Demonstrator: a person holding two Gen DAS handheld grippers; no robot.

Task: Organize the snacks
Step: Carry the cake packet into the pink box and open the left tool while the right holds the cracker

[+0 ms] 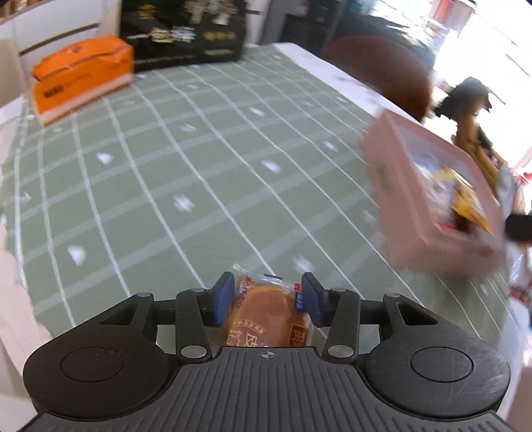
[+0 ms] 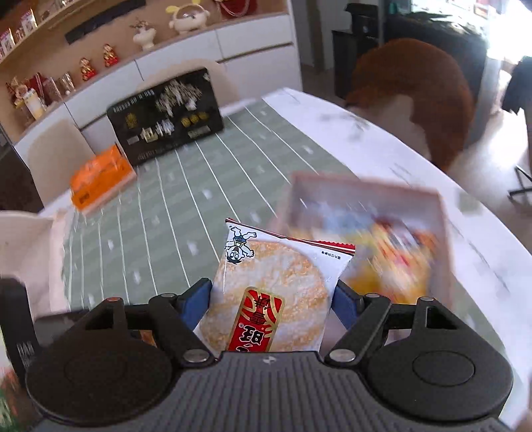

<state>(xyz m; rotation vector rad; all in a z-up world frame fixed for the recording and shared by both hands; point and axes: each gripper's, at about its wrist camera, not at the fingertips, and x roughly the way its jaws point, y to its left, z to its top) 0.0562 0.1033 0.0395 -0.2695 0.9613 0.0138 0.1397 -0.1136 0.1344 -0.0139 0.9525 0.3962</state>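
Observation:
My left gripper (image 1: 266, 292) is shut on a small clear-wrapped brown pastry (image 1: 262, 309), held above the green grid tablecloth (image 1: 166, 166). My right gripper (image 2: 272, 299) is shut on a white rice cracker packet (image 2: 276, 285) with a red label. A pink box (image 1: 412, 199) with several snack packets inside stands at the right in the left wrist view. In the right wrist view the pink box (image 2: 365, 189) is just beyond and right of the cracker packet, blurred.
An orange box (image 1: 79, 76) and a black printed box (image 1: 183, 30) stand at the table's far end; both show in the right wrist view, the orange box (image 2: 99, 176) and black box (image 2: 166, 116). A brown chair (image 2: 415, 96) stands past the right table edge. A white object (image 2: 30, 246) sits left.

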